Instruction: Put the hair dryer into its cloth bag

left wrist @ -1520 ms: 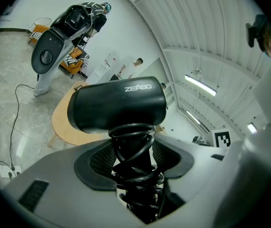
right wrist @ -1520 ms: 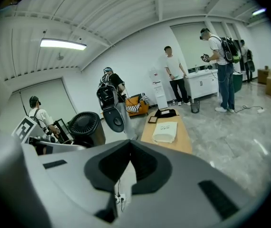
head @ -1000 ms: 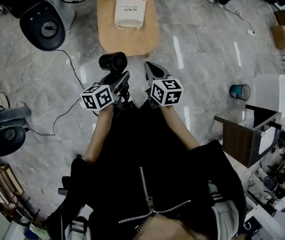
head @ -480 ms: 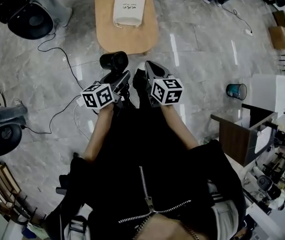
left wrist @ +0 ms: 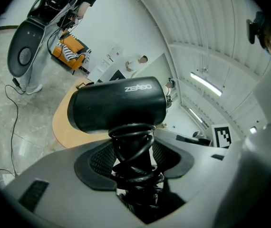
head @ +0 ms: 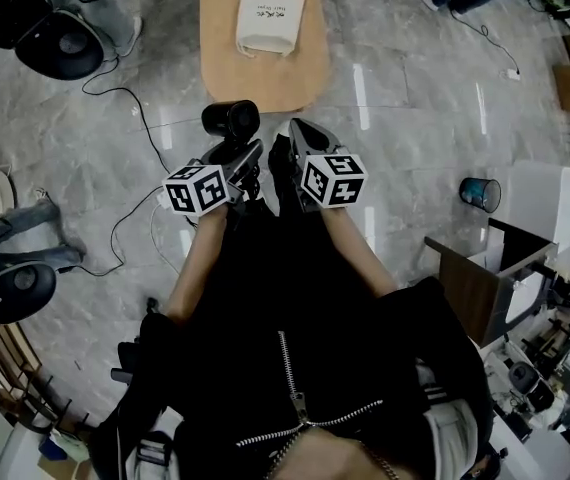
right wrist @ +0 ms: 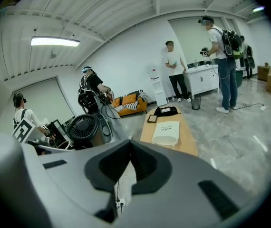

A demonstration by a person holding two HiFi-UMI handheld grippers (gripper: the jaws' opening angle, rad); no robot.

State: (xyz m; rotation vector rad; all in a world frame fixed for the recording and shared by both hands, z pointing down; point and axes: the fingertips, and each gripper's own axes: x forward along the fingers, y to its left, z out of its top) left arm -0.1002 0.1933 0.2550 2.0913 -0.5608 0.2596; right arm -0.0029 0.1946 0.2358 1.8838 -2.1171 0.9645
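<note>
Grey marble floor [head: 415,88] lies below both grippers. The left gripper [left wrist: 133,161] pinches the cord-wrapped handle of the black hair dryer [left wrist: 119,103], whose barrel sits crosswise above the pads. Just beside it, the right gripper [right wrist: 126,167] has its jaws pressed together on nothing. Well ahead, the white cloth bag [head: 270,20] lies on a wooden table [head: 265,83].

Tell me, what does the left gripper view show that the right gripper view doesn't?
Only the left gripper view shows the black hair dryer, its cord-wrapped handle clamped in the left gripper. Only the right gripper view shows the white cloth bag lying on the table, beyond the right gripper, whose jaws are closed on nothing. Both show the light wooden table.
</note>
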